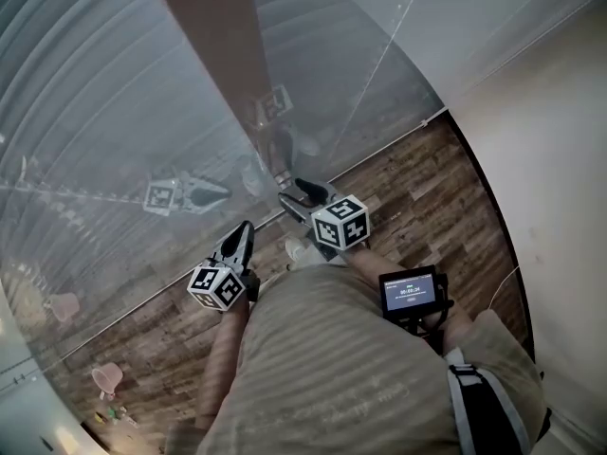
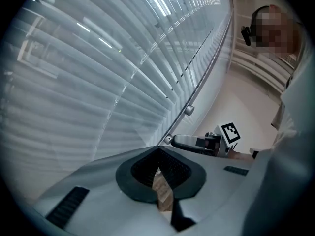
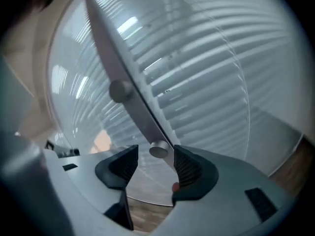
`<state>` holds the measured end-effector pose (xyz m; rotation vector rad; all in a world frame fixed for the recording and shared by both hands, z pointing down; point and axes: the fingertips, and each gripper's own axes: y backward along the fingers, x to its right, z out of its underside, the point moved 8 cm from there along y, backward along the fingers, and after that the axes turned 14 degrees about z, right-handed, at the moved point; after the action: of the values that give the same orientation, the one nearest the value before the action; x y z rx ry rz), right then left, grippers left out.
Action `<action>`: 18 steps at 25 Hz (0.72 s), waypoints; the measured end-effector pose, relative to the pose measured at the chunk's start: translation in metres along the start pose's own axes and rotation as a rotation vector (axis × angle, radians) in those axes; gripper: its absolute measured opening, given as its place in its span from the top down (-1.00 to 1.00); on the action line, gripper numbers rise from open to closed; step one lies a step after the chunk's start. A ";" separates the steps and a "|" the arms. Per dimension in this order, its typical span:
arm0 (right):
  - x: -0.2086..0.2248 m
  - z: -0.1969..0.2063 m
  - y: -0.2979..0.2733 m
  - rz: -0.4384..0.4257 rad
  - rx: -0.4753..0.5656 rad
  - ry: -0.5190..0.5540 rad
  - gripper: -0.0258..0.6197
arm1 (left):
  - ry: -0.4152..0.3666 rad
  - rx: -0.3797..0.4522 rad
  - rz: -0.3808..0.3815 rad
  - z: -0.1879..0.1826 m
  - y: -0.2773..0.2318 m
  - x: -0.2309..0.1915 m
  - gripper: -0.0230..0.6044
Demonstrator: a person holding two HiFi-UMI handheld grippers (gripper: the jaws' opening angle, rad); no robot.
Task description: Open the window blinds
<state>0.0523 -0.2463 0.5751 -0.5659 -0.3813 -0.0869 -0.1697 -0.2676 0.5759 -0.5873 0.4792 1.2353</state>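
Observation:
Closed slatted blinds (image 1: 104,112) hang behind a tall glass pane; they show too in the left gripper view (image 2: 88,82) and the right gripper view (image 3: 211,68). A metal frame post (image 3: 118,63) carries two round knobs. My right gripper (image 3: 155,154) is open, with the lower knob (image 3: 158,150) between its pads and a gap on each side. The upper knob (image 3: 119,90) sits farther up the post. In the head view the right gripper (image 1: 299,195) is at the post's foot. My left gripper (image 1: 244,235) hangs left of it, shut and empty (image 2: 158,151), away from the glass.
Wood-plank floor (image 1: 417,188) runs along the glass, with a pale wall (image 1: 555,159) to the right. The glass mirrors both grippers (image 1: 180,195). Small pink objects (image 1: 106,377) lie at the lower left. A small screen device (image 1: 413,292) hangs at the person's waist.

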 end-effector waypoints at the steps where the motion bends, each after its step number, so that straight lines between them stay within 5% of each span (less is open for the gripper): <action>1: 0.005 0.003 -0.001 -0.034 -0.021 -0.136 0.19 | 0.014 0.011 0.002 0.001 0.000 -0.001 0.88; 5: 0.023 0.008 -0.005 -0.160 -0.075 -0.554 0.25 | 0.034 0.030 -0.001 0.001 0.002 0.000 0.88; 7: 0.026 0.008 -0.006 -0.200 -0.089 -0.639 0.53 | 0.034 0.037 -0.005 0.001 0.003 0.001 0.88; 13: 0.023 0.011 -0.011 -0.258 -0.105 -0.634 0.52 | 0.067 0.075 -0.032 0.000 0.011 -0.002 0.88; 18: 0.023 0.011 -0.008 -0.213 -0.075 -0.521 0.53 | 0.081 0.096 -0.040 -0.003 0.013 -0.002 0.88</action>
<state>0.0686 -0.2471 0.5962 -0.6181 -0.9485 -0.1595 -0.1826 -0.2681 0.5727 -0.5640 0.5893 1.1471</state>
